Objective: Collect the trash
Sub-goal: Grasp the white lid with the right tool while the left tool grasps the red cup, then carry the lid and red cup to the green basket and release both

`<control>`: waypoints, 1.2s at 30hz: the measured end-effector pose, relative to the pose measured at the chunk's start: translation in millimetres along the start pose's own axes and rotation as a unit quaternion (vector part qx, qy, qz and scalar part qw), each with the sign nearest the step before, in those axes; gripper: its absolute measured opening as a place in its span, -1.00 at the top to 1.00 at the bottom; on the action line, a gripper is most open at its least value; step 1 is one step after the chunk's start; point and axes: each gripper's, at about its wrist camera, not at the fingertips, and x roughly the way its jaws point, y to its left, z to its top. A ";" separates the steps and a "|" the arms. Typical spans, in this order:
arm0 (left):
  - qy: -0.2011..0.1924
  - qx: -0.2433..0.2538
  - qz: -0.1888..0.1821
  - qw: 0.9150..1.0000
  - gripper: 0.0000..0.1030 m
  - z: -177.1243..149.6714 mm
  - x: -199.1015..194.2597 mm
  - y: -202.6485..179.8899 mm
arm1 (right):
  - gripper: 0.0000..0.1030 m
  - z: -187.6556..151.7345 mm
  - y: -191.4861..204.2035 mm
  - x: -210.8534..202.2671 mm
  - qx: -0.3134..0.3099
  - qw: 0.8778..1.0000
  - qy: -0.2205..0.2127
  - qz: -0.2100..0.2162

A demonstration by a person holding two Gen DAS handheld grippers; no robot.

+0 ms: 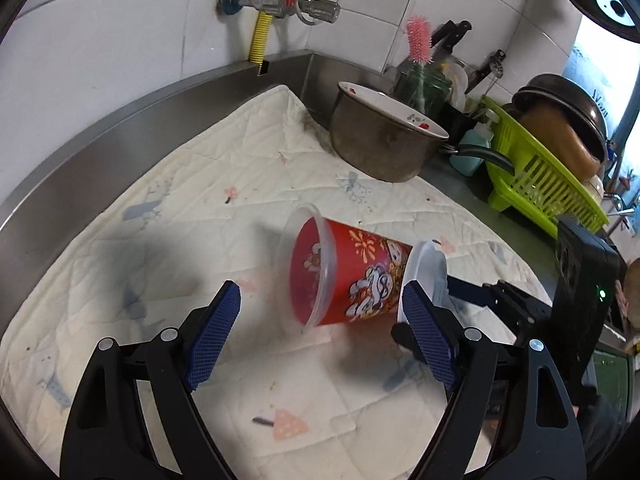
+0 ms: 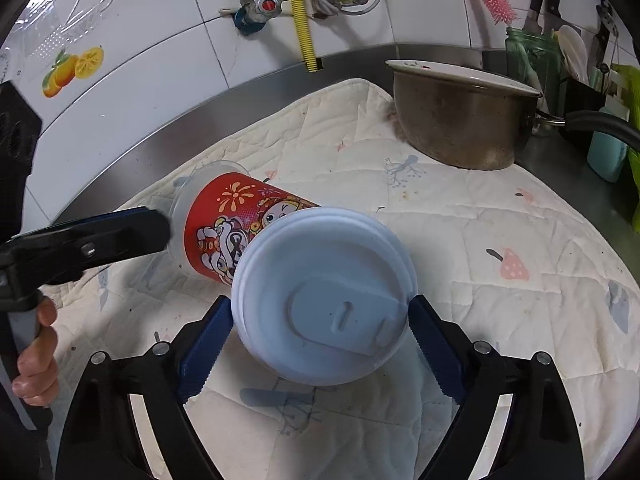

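Note:
A red printed cup (image 1: 360, 276) with a clear rim lies tilted over the quilted white mat (image 1: 200, 184). Its clear open end faces my left gripper (image 1: 320, 300), which is open, its blue pads either side of that end without touching it. A white lid (image 2: 324, 296) sits at the cup's other end. My right gripper (image 2: 320, 312) is shut on this lid, one pad against each side of its rim. In the right wrist view the red cup (image 2: 240, 216) stretches away behind the lid, and a left gripper finger (image 2: 120, 232) reaches its clear rim.
A metal pot (image 1: 380, 140) with a plate on top stands at the mat's far corner, and a green dish rack (image 1: 536, 176) is to its right. A jar with a pink brush (image 2: 532, 56), knives, valves and a yellow hose (image 2: 300, 12) line the tiled wall. A hand (image 2: 36, 352) grips the left tool.

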 end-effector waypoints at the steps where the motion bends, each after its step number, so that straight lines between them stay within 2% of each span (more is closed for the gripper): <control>1: -0.001 -0.001 -0.004 1.000 -0.50 1.2 2.4 -1.3 | -0.66 -0.3 -0.6 -0.4 0.001 1.000 -0.002 0.001; 10: 0.020 -0.020 -0.031 0.999 -0.27 6.9 25.0 -1.4 | -0.65 -7.0 4.1 -9.7 -0.021 1.000 -0.007 -0.002; 14: 0.030 -0.038 -0.055 0.997 -0.06 4.6 33.7 0.1 | -0.64 -14.8 4.2 -21.1 -0.030 1.000 -0.009 -0.002; 15: 0.032 -0.041 -0.065 0.997 0.07 2.6 35.8 -0.4 | -0.59 -16.0 4.0 -23.2 -0.030 0.999 -0.009 -0.002; 18: 0.030 -0.049 -0.088 0.994 0.26 -3.0 34.1 -3.8 | -0.59 -22.4 2.7 -33.1 -0.032 0.999 -0.010 -0.003; 23: 0.021 -0.046 -0.097 0.994 0.61 -13.6 20.9 -14.6 | -0.59 -33.4 -0.7 -49.4 -0.027 1.000 -0.011 -0.007; 27: 0.009 -0.055 -0.089 0.994 0.85 -26.5 2.3 -28.5 | -0.59 -46.4 -2.8 -70.2 -0.014 1.000 -0.017 -0.005; 29: 0.005 -0.058 -0.083 0.995 0.92 -33.3 -7.9 -36.5 | -0.59 -53.7 -2.8 -82.1 -0.010 1.000 -0.018 -0.005; 34: -0.013 -0.065 -0.080 0.995 0.92 -52.4 -37.2 -51.6 | -0.59 -77.7 0.4 -119.4 -0.010 1.000 -0.022 -0.009; 36: -0.014 -0.075 -0.097 0.992 0.93 -61.5 -50.7 -56.3 | -0.59 -89.9 1.4 -136.7 -0.011 1.000 -0.024 -0.013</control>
